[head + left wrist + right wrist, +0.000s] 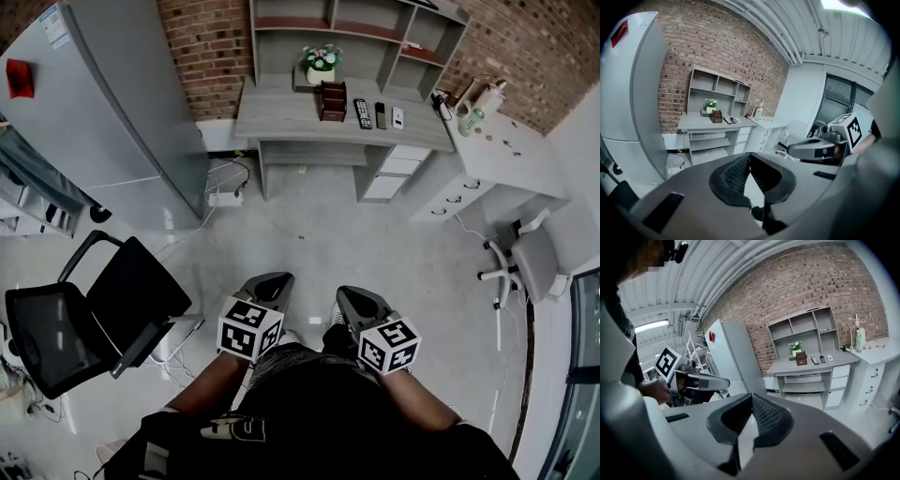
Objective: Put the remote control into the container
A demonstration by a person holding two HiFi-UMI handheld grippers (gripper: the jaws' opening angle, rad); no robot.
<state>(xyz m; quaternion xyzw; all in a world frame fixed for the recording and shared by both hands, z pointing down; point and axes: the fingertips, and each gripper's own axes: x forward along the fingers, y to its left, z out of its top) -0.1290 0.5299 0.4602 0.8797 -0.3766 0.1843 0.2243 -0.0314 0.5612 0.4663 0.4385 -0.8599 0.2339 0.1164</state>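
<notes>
Far off, the surface [281,117] held the remote control [363,112] and container [333,100], so we had to walk close first, with left gripper [270,281] and right gripper [354,294] fingers [764,416] pressed together, empty.

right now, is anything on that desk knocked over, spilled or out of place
Nothing stands out. The brown container stands upright on the desk, the remote control lies flat just beside it, and the flower pot is upright. No spill shows.
</notes>
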